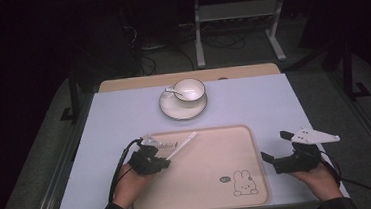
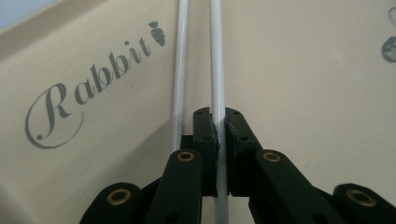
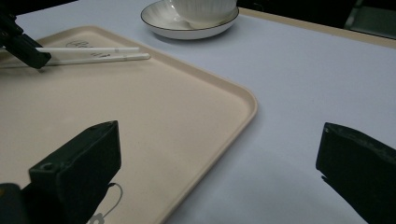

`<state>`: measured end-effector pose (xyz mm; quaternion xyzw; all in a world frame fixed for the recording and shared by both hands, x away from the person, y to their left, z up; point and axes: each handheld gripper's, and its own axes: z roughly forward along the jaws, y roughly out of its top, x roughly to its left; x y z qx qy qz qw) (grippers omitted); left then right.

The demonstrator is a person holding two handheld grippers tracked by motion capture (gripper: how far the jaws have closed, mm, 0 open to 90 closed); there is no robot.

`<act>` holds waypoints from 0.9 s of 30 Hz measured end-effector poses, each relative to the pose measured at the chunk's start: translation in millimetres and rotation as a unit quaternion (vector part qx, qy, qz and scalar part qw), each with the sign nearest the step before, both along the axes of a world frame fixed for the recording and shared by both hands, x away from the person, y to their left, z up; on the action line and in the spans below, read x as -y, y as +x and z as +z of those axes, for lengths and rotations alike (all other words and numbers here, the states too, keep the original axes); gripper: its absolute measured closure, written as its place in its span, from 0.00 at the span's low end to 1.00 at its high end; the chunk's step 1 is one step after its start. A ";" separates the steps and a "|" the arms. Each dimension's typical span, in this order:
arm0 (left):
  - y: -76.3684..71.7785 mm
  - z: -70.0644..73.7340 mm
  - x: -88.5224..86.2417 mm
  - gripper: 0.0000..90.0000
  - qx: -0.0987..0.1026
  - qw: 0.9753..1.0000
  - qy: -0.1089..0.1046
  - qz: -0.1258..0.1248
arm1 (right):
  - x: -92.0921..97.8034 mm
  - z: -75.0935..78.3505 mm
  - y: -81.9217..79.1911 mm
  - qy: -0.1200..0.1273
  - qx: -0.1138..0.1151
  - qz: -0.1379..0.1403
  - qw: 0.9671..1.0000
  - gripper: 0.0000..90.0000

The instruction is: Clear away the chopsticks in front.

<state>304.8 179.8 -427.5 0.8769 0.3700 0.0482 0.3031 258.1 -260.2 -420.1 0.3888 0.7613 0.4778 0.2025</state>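
Chopsticks [image 2: 217, 70]: two white sticks, lying side by side on the tray, upper left of the high view, tips toward the tray's far rim; in the left gripper view running straight up the frame, beside the "Rabbit" lettering.
Left gripper [image 1: 164, 161]: clamped on the right-hand stick of the pair near its blunt end; the other stick [image 2: 180, 79] lying free just outside the left jaw, touching or nearly so, hard to tell.
Tray [image 1: 205, 193]: beige, rabbit print at lower right, sitting on the tabletop [image 1: 273, 97] at centre-bottom of the high view.
Right gripper [image 1: 273, 157]: jaws wide apart, nothing between them, hovering over the tabletop just right of the tray's right rim.
Cup [image 1: 189, 90]: white, on a saucer [image 1: 174, 113], small spoon inside; upper centre, well apart from the tray.
Step, as judged: one chopstick grasped, lift not yet begun.
Next move, as judged: raise the held stick level without dragging its neighbour; second stick to be collected separately.
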 end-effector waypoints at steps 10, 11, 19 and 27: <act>0.2 -3.5 2.9 0.91 0.004 1.000 0.006 0.000 | -0.1 0.6 -0.8 -0.002 0.002 0.002 1.000 0.00; 0.0 -3.4 3.2 0.91 0.004 1.000 0.007 0.000 | 0.0 0.8 -1.0 -0.001 0.002 0.002 1.000 0.00; 6.9 13.3 12.1 0.84 0.032 0.998 -0.039 -0.026 | 0.5 0.9 -1.3 0.001 0.001 0.001 1.000 0.00; 42.2 20.4 48.0 0.99 0.049 0.995 -0.051 -0.072 | 0.6 1.0 -1.7 0.000 0.002 -0.001 1.000 0.00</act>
